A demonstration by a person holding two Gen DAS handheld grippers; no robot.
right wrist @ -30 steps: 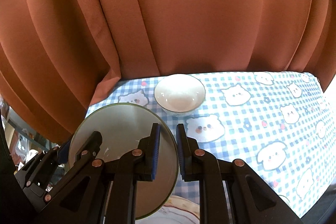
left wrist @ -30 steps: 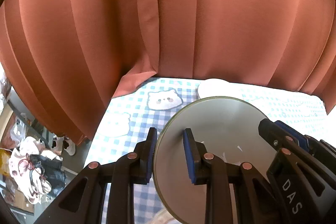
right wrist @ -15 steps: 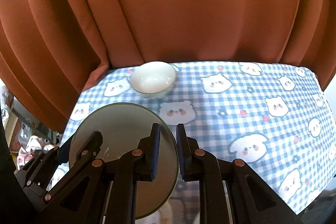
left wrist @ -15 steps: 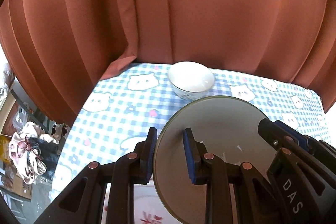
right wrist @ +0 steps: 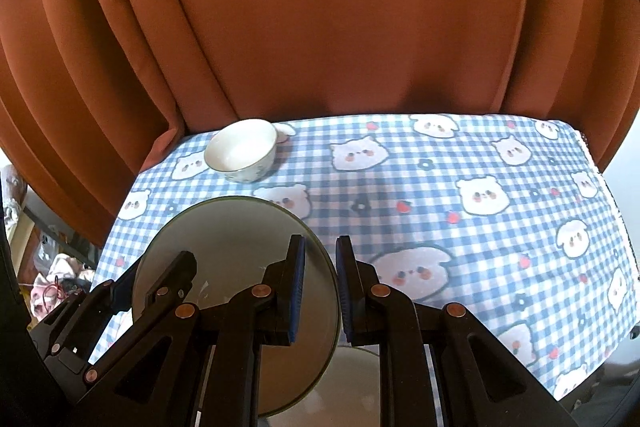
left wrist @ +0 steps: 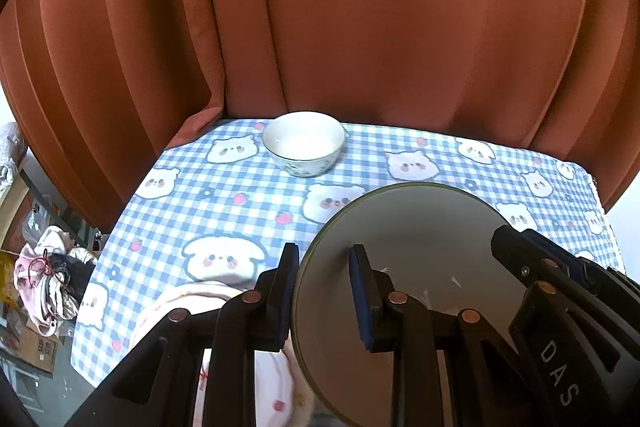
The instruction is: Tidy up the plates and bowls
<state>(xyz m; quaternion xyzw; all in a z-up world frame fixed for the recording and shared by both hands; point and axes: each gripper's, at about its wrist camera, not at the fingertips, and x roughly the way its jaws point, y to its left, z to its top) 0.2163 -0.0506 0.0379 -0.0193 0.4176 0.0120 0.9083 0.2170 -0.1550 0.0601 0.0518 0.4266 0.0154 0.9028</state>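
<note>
The grey plate (left wrist: 404,259) serves as the reference landmark. It is held in the air above the near edge of the table, tilted, with its rim clamped from both sides: the left gripper (left wrist: 324,291) is closed on the plate's left rim, one finger inside the dish and one outside, and the right gripper (right wrist: 320,287) is closed on the opposite rim in the same manner.

Risk assessment (a judgement, not an observation): each grip covers only a narrow strip of rim, so the plate may pivot or slip if one gripper moves faster than the other or releases first. A hard set-down could chip it against the crockery directly beneath.

Directly below the plate lies a pink-patterned plate (left wrist: 276,387), partly hidden by the left gripper; a pale plate (right wrist: 356,383) is also visible under the right gripper (whether these are the same item cannot be told). These likely form the stacking target.

Beyond the plate, the checked tablecloth (right wrist: 460,235) is bare. Further beyond, at the far edge, stands a white bowl (left wrist: 304,143), upright and well apart from the plate. Behind it hangs a rust-coloured curtain (left wrist: 360,27). Nothing blocks a straight descent.
</note>
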